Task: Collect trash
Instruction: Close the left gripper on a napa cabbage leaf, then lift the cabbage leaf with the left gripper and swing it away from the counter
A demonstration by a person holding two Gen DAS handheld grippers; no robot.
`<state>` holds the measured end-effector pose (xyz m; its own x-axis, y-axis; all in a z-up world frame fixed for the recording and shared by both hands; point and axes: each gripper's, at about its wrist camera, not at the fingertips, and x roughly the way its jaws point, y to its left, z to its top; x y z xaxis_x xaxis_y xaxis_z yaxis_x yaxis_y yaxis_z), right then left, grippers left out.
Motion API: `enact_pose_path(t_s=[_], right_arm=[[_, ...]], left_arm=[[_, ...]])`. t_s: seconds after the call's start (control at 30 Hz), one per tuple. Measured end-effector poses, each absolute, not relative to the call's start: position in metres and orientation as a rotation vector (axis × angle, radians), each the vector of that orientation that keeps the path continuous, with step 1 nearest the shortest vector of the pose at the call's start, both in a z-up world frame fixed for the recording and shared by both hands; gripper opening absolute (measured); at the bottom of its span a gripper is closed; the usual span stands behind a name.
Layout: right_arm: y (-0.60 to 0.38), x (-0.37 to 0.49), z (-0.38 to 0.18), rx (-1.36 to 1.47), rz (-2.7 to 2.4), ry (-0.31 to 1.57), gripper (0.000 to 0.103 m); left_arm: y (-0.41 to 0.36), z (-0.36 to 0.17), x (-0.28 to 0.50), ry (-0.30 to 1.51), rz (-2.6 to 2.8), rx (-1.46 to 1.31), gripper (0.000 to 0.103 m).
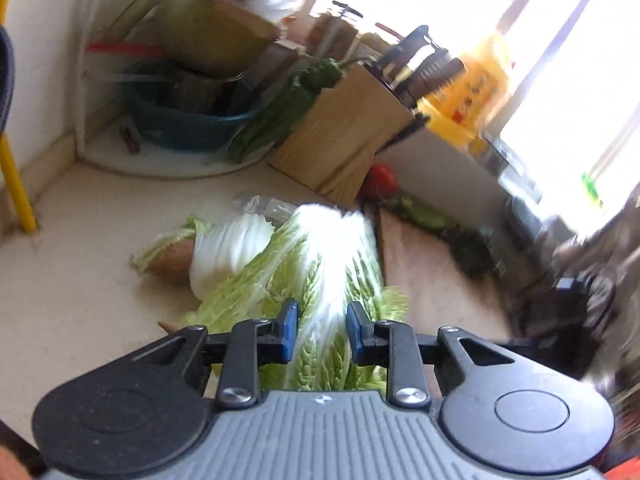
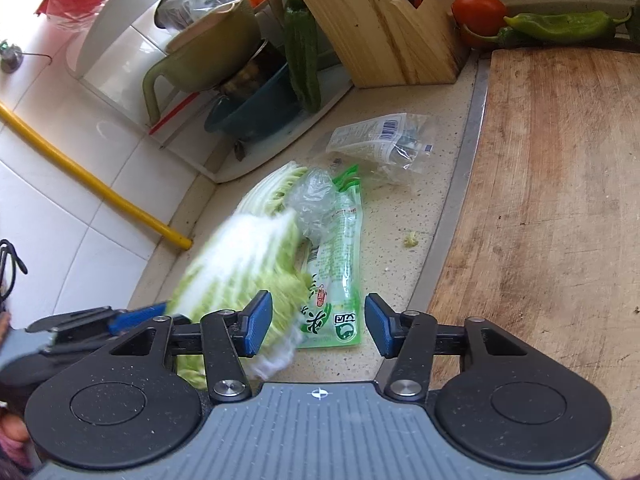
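My left gripper (image 1: 322, 328) is shut on a pale green cabbage leaf (image 1: 320, 264); its white rib runs between the blue pads. In the right wrist view that leaf (image 2: 240, 264) is blurred and raised off the counter at the lower left. My right gripper (image 2: 319, 326) is open and hovers over a green printed plastic wrapper (image 2: 340, 264) that lies flat on the counter; nothing touches its pads. Crumpled clear film (image 2: 312, 200) rests on the wrapper's far end. A clear bag with a barcode (image 2: 380, 140) lies beyond. Another cabbage leaf (image 2: 272, 188) lies on the counter.
A wooden knife block (image 2: 380, 20) stands at the back, with a tomato (image 2: 478, 12) and green peppers (image 2: 560, 26) to its right. A worn cutting board (image 2: 560, 200) fills the right side. A teal basin (image 2: 256, 112) with stacked dishes and a yellow pipe (image 2: 92, 184) border the left.
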<state>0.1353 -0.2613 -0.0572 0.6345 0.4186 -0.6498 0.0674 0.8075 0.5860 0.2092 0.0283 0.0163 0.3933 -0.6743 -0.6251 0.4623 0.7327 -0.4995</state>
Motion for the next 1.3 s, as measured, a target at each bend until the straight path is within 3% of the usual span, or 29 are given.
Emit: enact_pose_path(t_s=[0.1, 0.17, 0.37, 0.5, 0.53, 0.6, 0.67, 0.8, 0.83, 0.9, 0.97, 1.03, 1.17, 1.3], right_arm=[[-0.258, 0.138, -0.055, 0.608, 0.235, 0.871, 0.059], [-0.256, 0.14, -0.056, 0.606, 0.245, 0.876, 0.059], [-0.255, 0.145, -0.06, 0.597, 0.252, 0.902, 0.061], [-0.244, 0.153, -0.063, 0.552, 0.279, 0.929, 0.063], [-0.24, 0.155, -0.063, 0.541, 0.28, 0.934, 0.063], [-0.237, 0.157, -0.064, 0.544, 0.291, 0.944, 0.064], [-0.236, 0.157, -0.064, 0.539, 0.291, 0.949, 0.066], [-0.239, 0.155, -0.066, 0.551, 0.284, 0.952, 0.066], [-0.239, 0.155, -0.067, 0.554, 0.282, 0.953, 0.067], [-0.239, 0.156, -0.069, 0.561, 0.283, 0.962, 0.067], [-0.237, 0.156, -0.071, 0.559, 0.284, 0.968, 0.067], [-0.235, 0.154, -0.069, 0.554, 0.289, 0.965, 0.066], [-0.237, 0.152, -0.062, 0.541, 0.292, 0.934, 0.062], [-0.239, 0.157, -0.06, 0.555, 0.308, 0.92, 0.059]], left_arm=[[0.031, -0.018, 0.222, 0.988, -0.601, -0.249, 0.023], [0.043, -0.042, 0.227, 1.063, -0.587, -0.403, 0.004], [0.07, -0.032, 0.218, 0.977, -0.621, -0.532, 0.003], [0.06, -0.026, 0.209, 0.973, -0.575, -0.33, 0.004], [0.051, -0.031, 0.204, 1.007, -0.583, -0.259, 0.007], [0.038, -0.041, 0.193, 1.074, -0.595, -0.154, 0.025], [0.028, -0.048, 0.175, 1.055, -0.54, -0.011, 0.049], [0.002, -0.056, 0.165, 0.928, -0.459, 0.166, 0.056], [-0.003, -0.06, 0.165, 0.929, -0.479, 0.148, 0.053], [-0.01, -0.066, 0.165, 0.969, -0.471, 0.175, 0.027], [-0.001, -0.06, 0.164, 0.987, -0.477, 0.129, 0.014], [0.019, -0.039, 0.166, 1.004, -0.502, -0.009, 0.008], [0.048, 0.02, 0.167, 0.882, -0.557, -0.207, 0.007], [0.072, 0.043, 0.175, 0.789, -0.602, -0.392, 0.007]])
